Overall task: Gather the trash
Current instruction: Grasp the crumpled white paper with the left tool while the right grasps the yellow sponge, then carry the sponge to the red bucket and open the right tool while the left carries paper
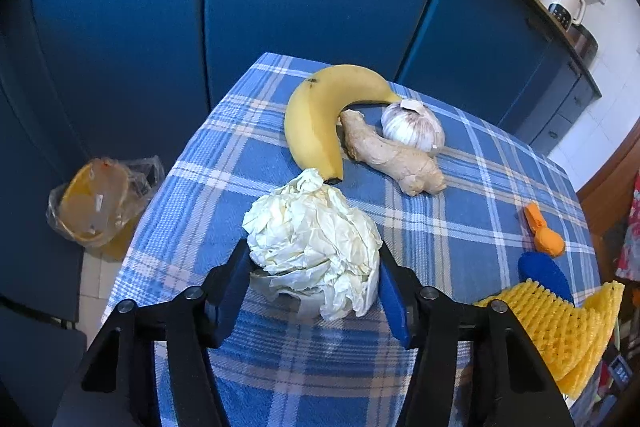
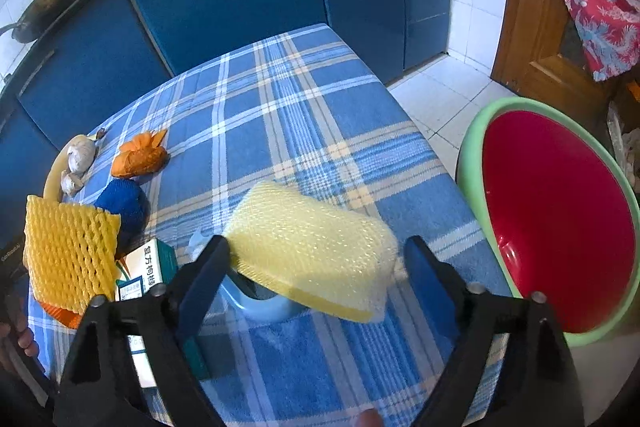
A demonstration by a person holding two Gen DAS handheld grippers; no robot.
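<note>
On a table draped in a blue plaid cloth [image 1: 460,227], two hand-held grippers each frame a piece of rubbish. Seen from the left wrist, the left gripper [image 1: 314,281] has its two blue pads against either side of a crumpled white paper ball [image 1: 316,243], apparently pinching it where it rests on the cloth. Just beyond lie a banana [image 1: 320,119], a piece of ginger [image 1: 394,157] and a garlic bulb [image 1: 414,127], touching one another; these look like food to leave alone.

Seen from the right wrist, the right gripper [image 2: 314,273] straddles a pale yellow foam net sleeve [image 2: 312,251]. Its near pad touches one end, but whether the far pad presses the other end cannot be told.

More litter remains on the table: a brighter yellow foam net [image 2: 68,251], an orange foam net [image 2: 138,159], a blue one [image 2: 124,203] and a small printed carton [image 2: 150,271]. Beside the table stands a red bin with a green rim [image 2: 560,227], and it looks empty. Judging by this, collection has barely begun: nothing is binned yet, and several pieces are left.
</note>
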